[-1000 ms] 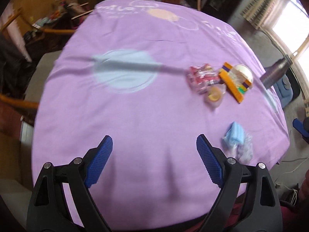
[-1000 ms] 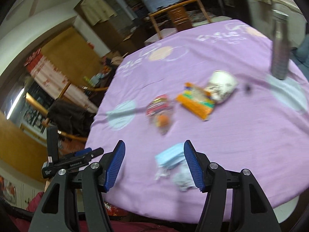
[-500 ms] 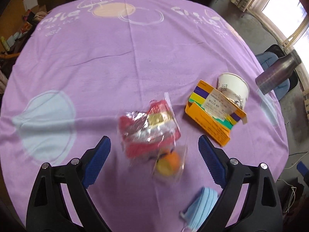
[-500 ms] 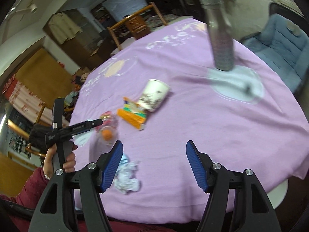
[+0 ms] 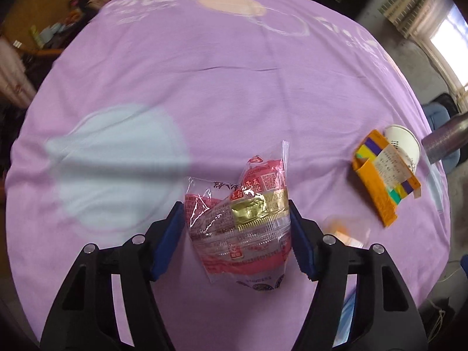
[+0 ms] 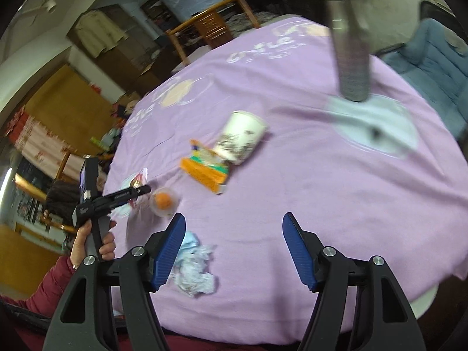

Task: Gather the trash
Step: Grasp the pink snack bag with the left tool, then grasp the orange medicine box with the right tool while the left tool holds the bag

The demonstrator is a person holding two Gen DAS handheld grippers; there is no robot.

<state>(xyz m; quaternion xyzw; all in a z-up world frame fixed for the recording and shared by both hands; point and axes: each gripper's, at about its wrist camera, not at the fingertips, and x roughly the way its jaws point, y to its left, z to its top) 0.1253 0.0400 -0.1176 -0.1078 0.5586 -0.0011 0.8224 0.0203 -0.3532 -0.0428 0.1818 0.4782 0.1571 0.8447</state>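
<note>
Left wrist view: the left gripper [image 5: 236,234] points steeply down at a round table under a purple cloth [image 5: 204,82]. A crinkly red and clear snack wrapper [image 5: 242,222] sits between its two blue pads. The jaws are closing; the right pad touches the wrapper's edge, while the left pad appears just beside it, so a firm pinch is not yet certain. To do this well, the pads should squeeze the bulky middle of the wrapper, not a loose clear corner that could slip free. Off to the right lie an orange carton [image 5: 383,181] and a white paper cup [image 5: 405,146] touching it, and a small clear tub with something orange inside [image 5: 345,231] lies just beside the right finger.

Right wrist view: the right gripper [image 6: 234,247] hovers with its jaws apart and nothing between them. A crumpled white and blue wad, perhaps tissue and a face mask [image 6: 194,266], lies just beside its left pad, outside the gap. A tall metal bottle [image 6: 349,46] stands at the far side. A hand [image 6: 93,239] in a dark red sleeve holds the other gripper's handle. This gripper would need to shift toward the wad before closing.
</note>
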